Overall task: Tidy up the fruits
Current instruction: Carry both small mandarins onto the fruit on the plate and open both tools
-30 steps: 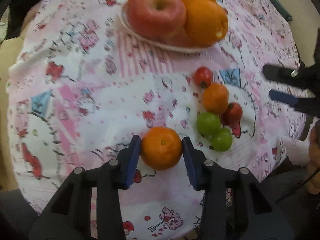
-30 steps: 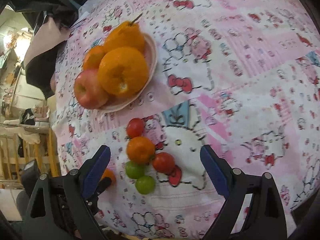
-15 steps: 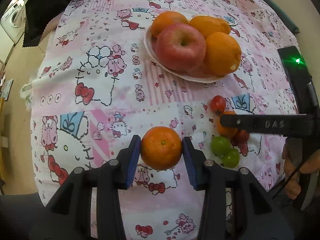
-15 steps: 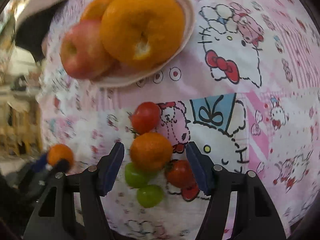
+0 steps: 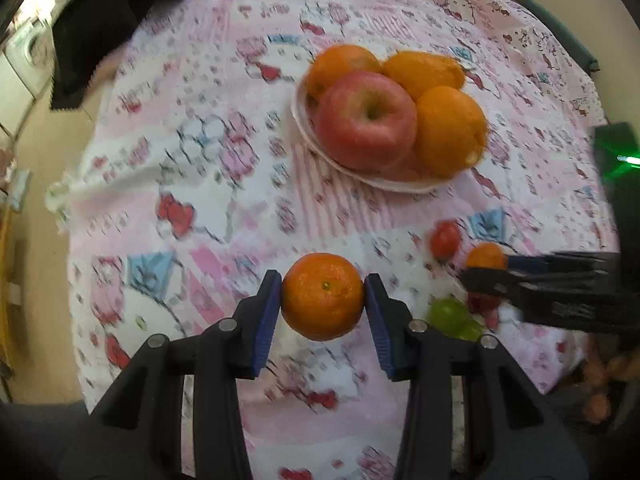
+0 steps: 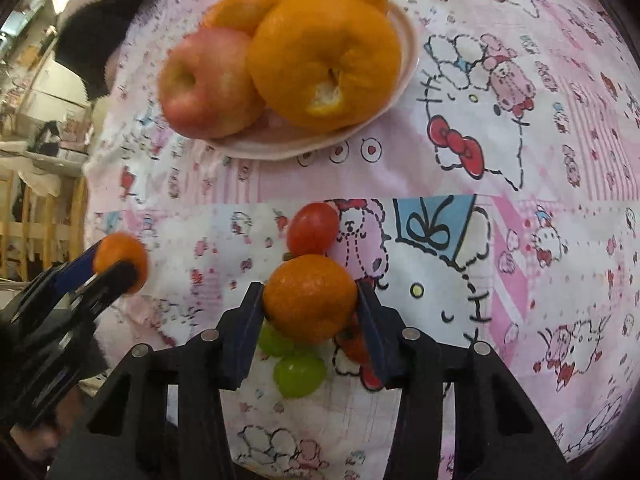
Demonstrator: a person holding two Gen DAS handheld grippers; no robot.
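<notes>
Left gripper (image 5: pixel 323 296): jaws narrow, clamped on a mandarin (image 5: pixel 322 295), which is held clear above the tablecloth (image 5: pixel 208 184). Both blue pads meet the fruit at its sides.

Right gripper (image 6: pixel 310 300): jaws have just been closing and now stand narrow around a second mandarin (image 6: pixel 310 298). The pads appear to press its flanks, so I judge it gripped. This fruit sits in the loose cluster at the near edge of the cloth, with a red tomato (image 6: pixel 313 227) touching its far side, two green grapes (image 6: pixel 299 374) just near of it and another red tomato (image 6: pixel 354 344) tucked behind the right pad.

Destination, presumably: the plate (image 6: pixel 408 52) at the far side, already crowded with an apple (image 6: pixel 208 80) and large oranges (image 6: pixel 324 60).

Risks, as judgement:
- Lifting the second mandarin may drag or roll its touching neighbours. The grapes lie close to the near table edge and could roll off.
- The right pad lies against the hidden tomato and may bruise or split it.
- The plate is heaped. A mandarin set on top could roll off or dislodge the pile.
- Both grippers work close together, so collision is possible if both head for the plate at once.

Markings: the cloth carries cartoon cat and bow prints. No legible writing, brand or label is visible in either view.
</notes>
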